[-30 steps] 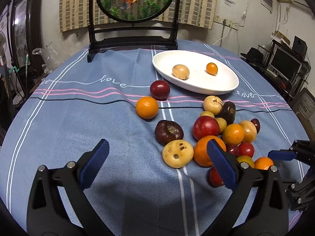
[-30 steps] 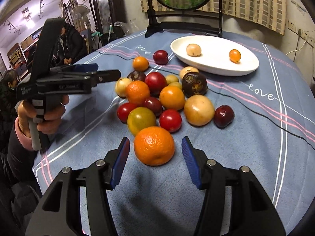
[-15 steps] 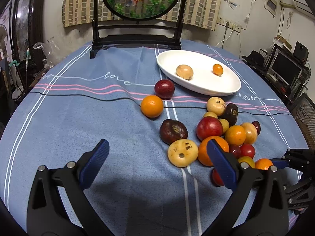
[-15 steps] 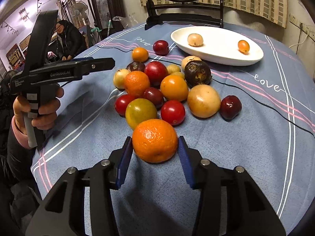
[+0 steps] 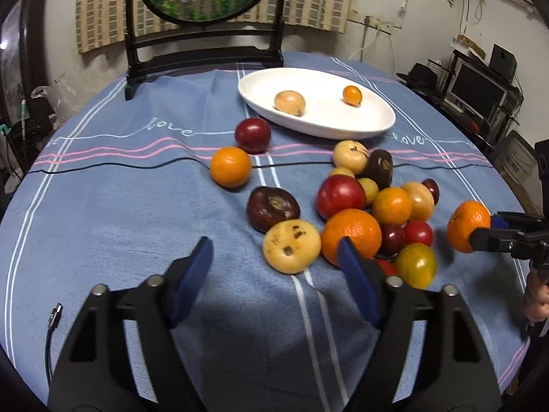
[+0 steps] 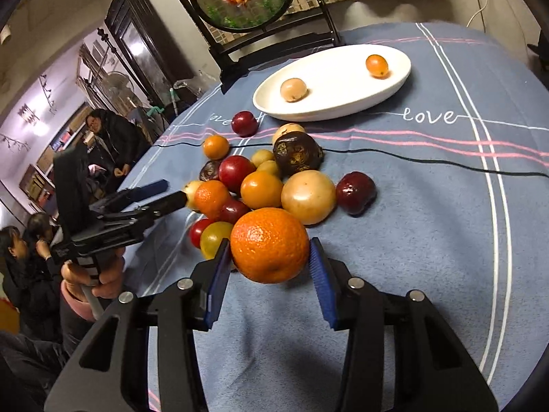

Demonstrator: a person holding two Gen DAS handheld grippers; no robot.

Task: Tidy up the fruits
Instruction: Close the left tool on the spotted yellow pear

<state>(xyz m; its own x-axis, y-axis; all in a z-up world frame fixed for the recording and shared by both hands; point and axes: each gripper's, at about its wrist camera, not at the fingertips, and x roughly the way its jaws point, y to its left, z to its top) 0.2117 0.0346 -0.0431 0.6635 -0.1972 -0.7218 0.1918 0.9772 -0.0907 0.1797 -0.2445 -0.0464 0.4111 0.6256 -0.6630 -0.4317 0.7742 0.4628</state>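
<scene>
My right gripper [image 6: 269, 255] is shut on an orange mandarin [image 6: 269, 244] and holds it off the cloth; it also shows at the right of the left wrist view [image 5: 468, 226]. My left gripper [image 5: 274, 264] is open and empty, low over the cloth in front of a yellow spotted fruit [image 5: 291, 245] and a big orange [image 5: 351, 235]. A pile of red, yellow, orange and dark fruits [image 6: 271, 178] lies mid-table. The white oval plate [image 5: 374, 125] behind holds a tan fruit [image 5: 290, 102] and a small orange fruit [image 5: 352, 95].
The round table has a blue striped cloth [image 5: 120, 206]. A lone orange [image 5: 230, 166] and a red plum [image 5: 253, 134] lie left of the pile. A dark framed round screen [image 5: 202, 17] stands at the back edge. People sit beyond the table [image 6: 109, 137].
My right gripper closed on the mandarin and lifted it clear of the cloth, tilting the view. My left gripper narrowed a little and moved closer to the pile.
</scene>
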